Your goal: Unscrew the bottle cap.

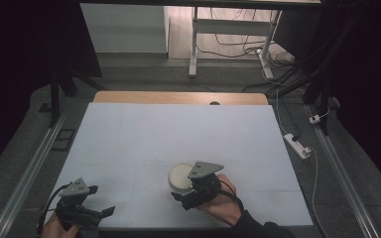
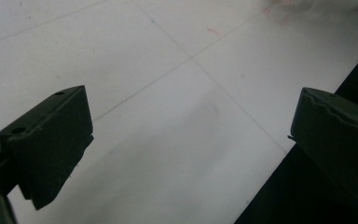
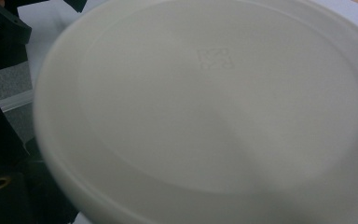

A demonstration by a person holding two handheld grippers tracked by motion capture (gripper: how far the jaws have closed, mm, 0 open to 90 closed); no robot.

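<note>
A white round bowl [image 1: 180, 174] sits on the white mat [image 1: 168, 134] near the front middle. My right gripper [image 1: 183, 197] is right against its near side, held in a hand. In the right gripper view the bowl's flat face [image 3: 205, 107] with a small embossed mark sits very close, and one black finger [image 3: 0, 182] shows at the lower left; the other is hidden, so its grip is unclear. My left gripper [image 1: 103, 200] hovers at the front left corner, and its jaws stand wide open over bare mat [image 2: 191, 140].
The mat covers a wooden table whose far edge [image 1: 178, 97] shows. The front table edge falls away dark beside my left gripper [image 2: 307, 196]. A power strip [image 1: 297, 145] and cables lie on the floor to the right. A desk frame [image 1: 194, 44] stands beyond.
</note>
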